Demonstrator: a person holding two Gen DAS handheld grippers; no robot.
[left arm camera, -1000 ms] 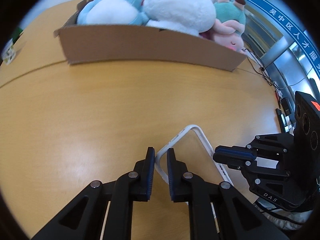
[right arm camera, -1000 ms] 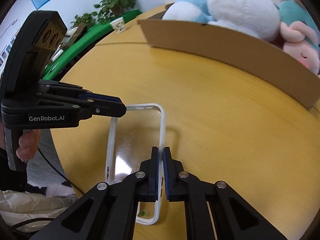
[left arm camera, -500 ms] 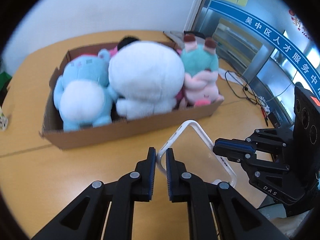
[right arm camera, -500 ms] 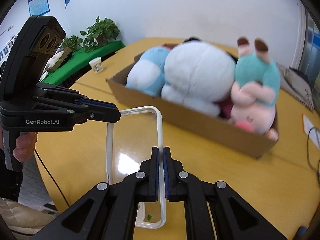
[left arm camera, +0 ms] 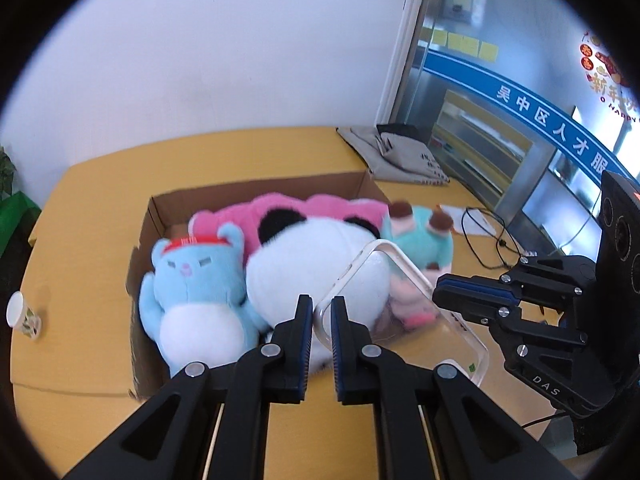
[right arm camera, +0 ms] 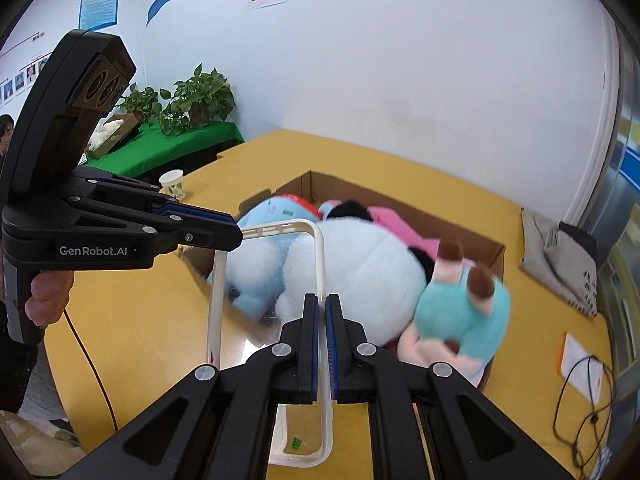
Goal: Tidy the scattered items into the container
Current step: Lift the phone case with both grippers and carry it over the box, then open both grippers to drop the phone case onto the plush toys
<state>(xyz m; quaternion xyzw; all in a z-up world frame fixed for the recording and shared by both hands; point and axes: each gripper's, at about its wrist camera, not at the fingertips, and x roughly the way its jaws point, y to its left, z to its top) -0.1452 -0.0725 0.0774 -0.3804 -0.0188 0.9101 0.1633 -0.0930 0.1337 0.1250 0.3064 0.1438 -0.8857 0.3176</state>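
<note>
A clear phone case with a white rim [left arm camera: 405,269] [right arm camera: 319,256] hangs in the air, gripped from two sides. My left gripper [left arm camera: 321,312] [right arm camera: 237,237] is shut on one corner's rim. On a long edge, my right gripper [right arm camera: 322,308] [left arm camera: 437,293] is shut too. Below and beyond the case lies an open cardboard box [left arm camera: 256,191] [right arm camera: 460,236] on the yellow table. It holds a blue bear plush [left arm camera: 200,280], a white panda plush [left arm camera: 316,256] [right arm camera: 360,268], a teal and pink plush [left arm camera: 420,236] [right arm camera: 460,312] and a pink one [left arm camera: 288,208].
A paper cup [left arm camera: 22,314] [right arm camera: 173,184] stands on the table left of the box. A grey cloth bag [left arm camera: 400,156] [right arm camera: 560,260] lies beyond the box on the right, with a black cable [left arm camera: 480,236] and paper near it. A person's hand [right arm camera: 48,300] grips the left handle. Potted plants [right arm camera: 192,100] stand by the wall.
Both grippers have lifted the phone case off the table and carried it up and toward the box. The view now looks down into the box of plush toys.
</note>
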